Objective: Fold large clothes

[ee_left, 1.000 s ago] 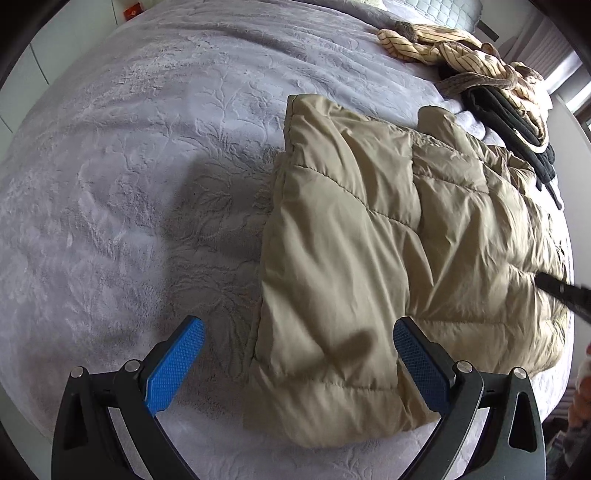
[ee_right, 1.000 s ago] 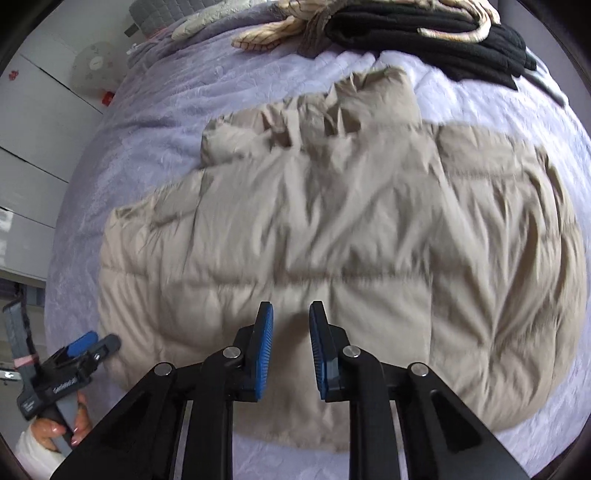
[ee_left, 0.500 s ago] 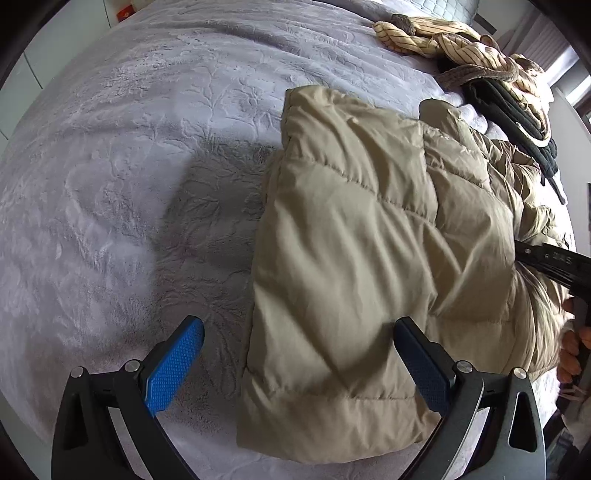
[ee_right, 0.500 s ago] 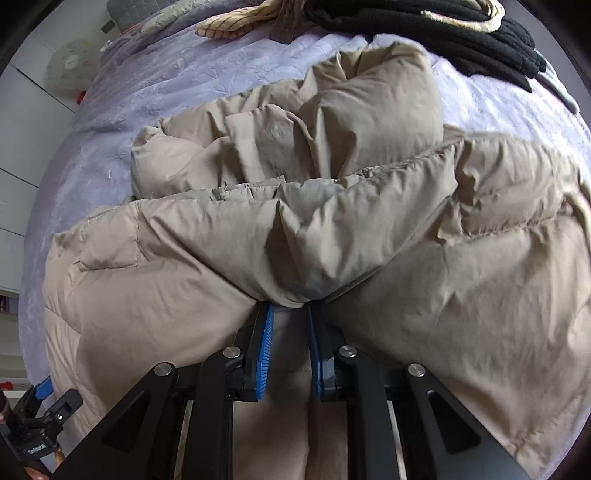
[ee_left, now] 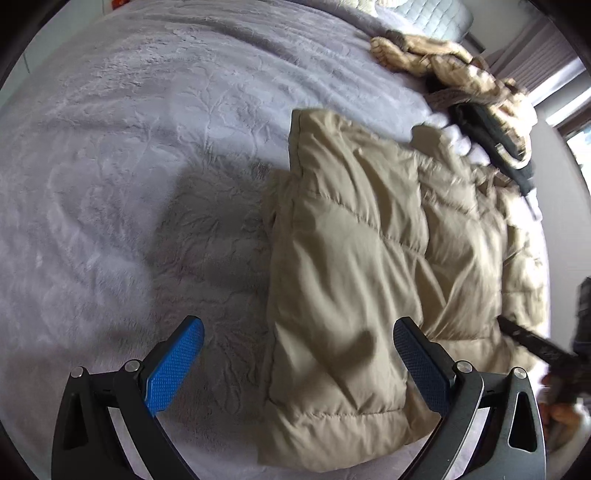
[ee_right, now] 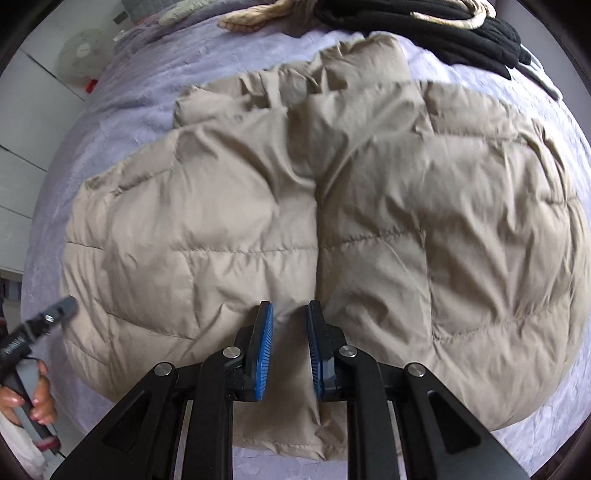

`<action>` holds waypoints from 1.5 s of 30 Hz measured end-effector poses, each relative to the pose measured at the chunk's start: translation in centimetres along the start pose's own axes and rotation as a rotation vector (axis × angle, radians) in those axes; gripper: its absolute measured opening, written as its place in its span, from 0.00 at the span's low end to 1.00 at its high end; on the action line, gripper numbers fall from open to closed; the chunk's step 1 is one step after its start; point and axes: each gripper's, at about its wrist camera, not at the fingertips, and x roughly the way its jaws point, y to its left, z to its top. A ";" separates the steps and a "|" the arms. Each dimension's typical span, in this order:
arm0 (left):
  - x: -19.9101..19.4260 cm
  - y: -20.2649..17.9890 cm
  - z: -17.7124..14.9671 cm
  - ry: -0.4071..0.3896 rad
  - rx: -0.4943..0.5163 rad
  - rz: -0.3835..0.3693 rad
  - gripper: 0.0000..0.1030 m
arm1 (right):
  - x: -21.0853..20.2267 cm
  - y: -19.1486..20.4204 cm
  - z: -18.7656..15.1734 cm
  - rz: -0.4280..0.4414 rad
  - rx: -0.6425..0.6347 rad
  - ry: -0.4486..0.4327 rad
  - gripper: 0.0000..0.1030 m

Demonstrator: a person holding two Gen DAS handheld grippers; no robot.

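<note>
- Tan puffer jacket [ee_right: 369, 206] lies flat on bed, folded; spreads ahead of right gripper [ee_right: 290, 325] and to both sides of it. Center seam runs straight up from between its pads.
- In left wrist view same jacket [ee_left: 351, 277] sits ahead and to the right of left gripper [ee_left: 298, 349]; folded edge runs up between the two fingers, nearer the right one.
- Right gripper: pads close together w/ narrow gap. Fabric fills the gap in view, but can't tell if pinched or just below the tips. Blurred there.
- Left gripper: fingers wide apart, nothing held. Left finger [ee_left: 173, 365] over bare bedspread, right finger [ee_left: 421, 369] over jacket hem.
- Lavender bedspread [ee_left: 129, 166], embossed leaf pattern, under everything; shadow just left of jacket edge.
- Far beyond jacket: black garment [ee_right: 424, 29] and striped beige garment [ee_left: 443, 59], piled together near top of bed.
- Person's hand [ee_right: 37, 398] on left gripper's handle, lower-left of right wrist view.
- White fan [ee_right: 83, 51] off bed, far upper-left.
</note>
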 end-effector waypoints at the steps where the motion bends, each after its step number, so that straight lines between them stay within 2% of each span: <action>1: 0.2 0.8 0.4 0.015 -0.013 -0.048 1.00 | 0.0 -0.1 0.0 0.000 0.000 0.001 0.19; 5: 2.4 3.8 1.5 0.149 -0.078 -0.271 1.00 | 0.0 -0.2 0.1 0.003 -0.002 0.006 0.21; 8: 4.0 4.3 1.8 0.181 -0.068 -0.310 1.00 | 0.1 -0.3 0.0 0.002 -0.007 0.009 0.21; 11: 5.9 3.9 2.5 0.230 -0.080 -0.431 1.00 | 0.6 0.2 0.3 -0.004 -0.016 0.013 0.21; 12: 6.5 3.6 2.7 0.243 -0.073 -0.451 1.00 | 0.7 0.3 0.4 -0.005 -0.020 0.013 0.21; 19: 10.8 -1.2 3.3 0.380 0.114 -0.413 1.00 | 1.1 0.4 0.5 -0.001 -0.017 0.014 0.21; 21: 11.2 -2.0 3.1 0.393 0.144 -0.407 0.99 | 1.1 0.4 0.6 0.002 -0.013 0.012 0.21; 22: 11.3 -2.3 3.0 0.395 0.155 -0.405 0.87 | 1.1 0.2 0.6 0.003 -0.011 0.011 0.21; 23: 11.2 -2.5 2.9 0.400 0.158 -0.416 0.69 | 1.1 0.1 0.5 0.003 -0.008 0.009 0.21; 25: 10.8 -2.6 2.9 0.411 0.123 -0.480 0.40 | 1.1 -0.1 0.5 0.006 0.001 0.007 0.22; 26: 10.1 -2.9 2.9 0.401 0.113 -0.494 0.34 | 1.1 -0.1 0.4 0.005 0.005 0.006 0.22; 28: 8.7 -3.7 2.7 0.379 0.124 -0.508 0.29 | 1.2 -0.3 0.4 0.007 0.013 0.003 0.22; 31: 6.2 -4.9 2.4 0.346 0.103 -0.574 0.29 | 1.4 -0.6 0.5 0.011 0.026 0.000 0.22; 35: 3.1 -7.6 1.7 0.299 0.120 -0.620 0.29 | 1.4 -1.0 0.8 0.019 0.038 0.000 0.22; 38: 1.8 -9.2 1.2 0.276 0.152 -0.607 0.29 | 0.6 -1.6 1.2 0.036 0.063 -0.010 0.23; 42: 1.3 -10.4 1.0 0.261 0.159 -0.565 0.29 | -2.3 -3.1 1.2 0.099 0.128 -0.102 0.20; 43: 1.3 -10.4 1.0 0.264 0.150 -0.559 0.29 | -2.5 -3.3 1.1 0.113 0.132 -0.106 0.16; 45: 1.0 -10.7 0.9 0.269 0.130 -0.548 0.29 | -1.6 -3.4 1.1 0.121 0.123 -0.077 0.13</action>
